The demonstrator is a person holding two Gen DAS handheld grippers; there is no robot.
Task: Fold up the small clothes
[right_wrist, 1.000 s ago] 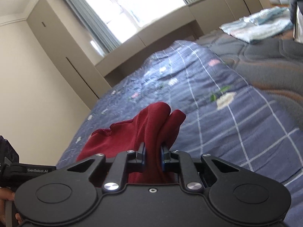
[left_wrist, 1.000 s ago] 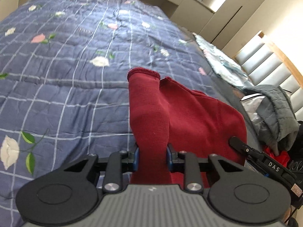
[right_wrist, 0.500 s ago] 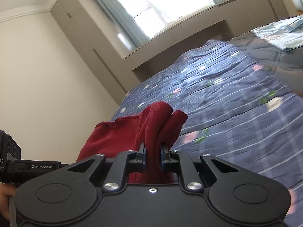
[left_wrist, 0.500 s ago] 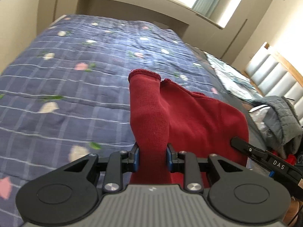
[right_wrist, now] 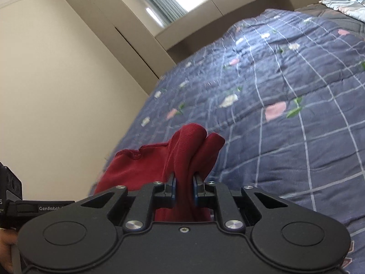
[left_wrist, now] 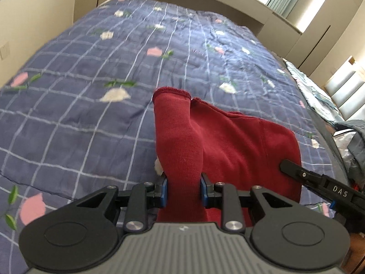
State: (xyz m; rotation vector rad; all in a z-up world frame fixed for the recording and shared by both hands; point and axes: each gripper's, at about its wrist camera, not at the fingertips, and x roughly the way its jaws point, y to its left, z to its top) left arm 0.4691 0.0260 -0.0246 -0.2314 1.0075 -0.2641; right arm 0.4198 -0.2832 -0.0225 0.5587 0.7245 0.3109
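Observation:
A dark red knit garment (left_wrist: 228,141) hangs between my two grippers above a blue checked floral quilt (left_wrist: 114,73). My left gripper (left_wrist: 183,188) is shut on one bunched end of it, which sticks up past the fingers. My right gripper (right_wrist: 184,188) is shut on the other bunched end of the red garment (right_wrist: 182,153). The right gripper's body shows at the right edge of the left wrist view (left_wrist: 319,180). The left gripper's body shows at the left edge of the right wrist view (right_wrist: 27,205).
The quilt (right_wrist: 285,105) covers the whole bed. Folded light blue clothes (left_wrist: 317,91) lie at the bed's far right side, with a grey garment (left_wrist: 355,137) beside them. Beige wardrobes and a wall (right_wrist: 57,80) stand to the left. A window is at the bed's far end.
Both grippers have swung with the red garment still held, so the views now look further toward the left side of the bed and the wall. The grips have not changed.

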